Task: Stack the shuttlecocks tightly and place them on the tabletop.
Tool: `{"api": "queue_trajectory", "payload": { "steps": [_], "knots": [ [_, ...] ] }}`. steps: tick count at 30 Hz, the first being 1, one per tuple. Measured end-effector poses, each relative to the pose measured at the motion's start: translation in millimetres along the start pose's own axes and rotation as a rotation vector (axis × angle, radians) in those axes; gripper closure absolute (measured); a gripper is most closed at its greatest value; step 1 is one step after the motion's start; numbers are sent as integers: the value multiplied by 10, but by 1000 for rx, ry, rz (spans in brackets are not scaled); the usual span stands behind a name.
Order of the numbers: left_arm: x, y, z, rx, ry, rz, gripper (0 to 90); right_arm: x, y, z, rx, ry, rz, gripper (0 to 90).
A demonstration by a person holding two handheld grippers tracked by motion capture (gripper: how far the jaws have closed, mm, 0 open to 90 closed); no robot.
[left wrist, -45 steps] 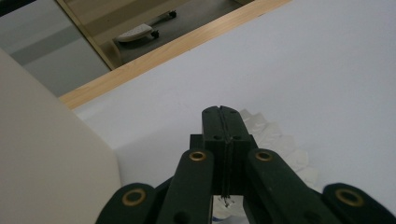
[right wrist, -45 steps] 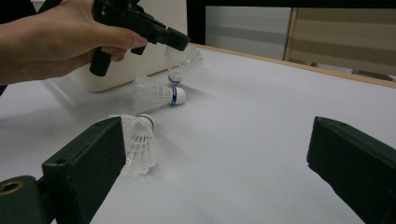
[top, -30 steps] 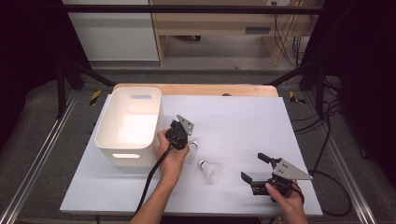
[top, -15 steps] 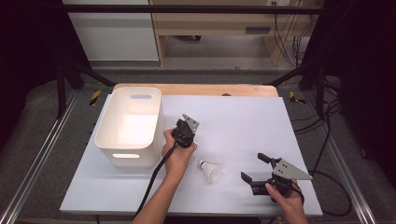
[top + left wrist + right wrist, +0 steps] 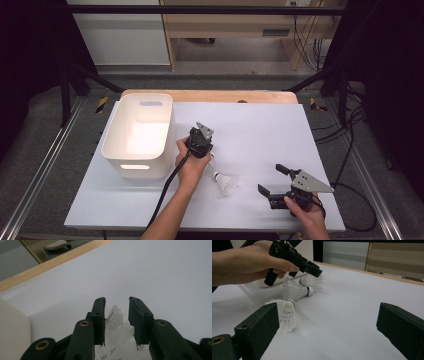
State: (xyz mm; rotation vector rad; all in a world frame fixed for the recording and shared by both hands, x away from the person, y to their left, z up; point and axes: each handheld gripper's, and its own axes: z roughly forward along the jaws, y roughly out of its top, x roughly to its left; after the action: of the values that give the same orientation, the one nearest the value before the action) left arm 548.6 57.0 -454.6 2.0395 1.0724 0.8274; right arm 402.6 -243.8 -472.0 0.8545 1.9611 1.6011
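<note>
Shuttlecock (image 5: 117, 325) between left claw (image 5: 116, 305) just opening, pads apart, right claw (image 5: 274, 179) wide apart.

Table (image 5: 260, 120): a bin (image 5: 138, 134) was placed on its left part.
Left gripper (image 5: 206, 150): was held just right of the bin, above three shuttlecocks.
Nearest shuttlecock (image 5: 226, 183): was laid on the table, between the two grippers.
Right gripper (image 5: 274, 181): was kept near the table's front right, well apart from the bin.

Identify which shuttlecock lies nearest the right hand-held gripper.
The shuttlecock beside the right hand-held gripper, apart from the other two shuttlecocks near the left hand-held gripper.
</note>
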Motion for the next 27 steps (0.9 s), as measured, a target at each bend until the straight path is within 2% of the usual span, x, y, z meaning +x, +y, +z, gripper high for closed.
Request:
{"api": "queue_trajectory", "payload": {
  "steps": [13, 20, 22, 27],
  "knots": [
    [-10, 15, -33, -37, -33, -17, 579, 2, 0, 0, 7, -3, -1, 48],
    [-6, 15, -56, -46, -38, -44, 465, 2, -1, 2, 7, -3, -6, 48],
    [-2, 16, -63, -48, -45, -59, 407, 1, 0, 1, 7, -4, -6, 48],
    [7, 30, -94, -64, -64, -74, 333, 1, 0, 3, 7, -4, -7, 48]
  ]
}}
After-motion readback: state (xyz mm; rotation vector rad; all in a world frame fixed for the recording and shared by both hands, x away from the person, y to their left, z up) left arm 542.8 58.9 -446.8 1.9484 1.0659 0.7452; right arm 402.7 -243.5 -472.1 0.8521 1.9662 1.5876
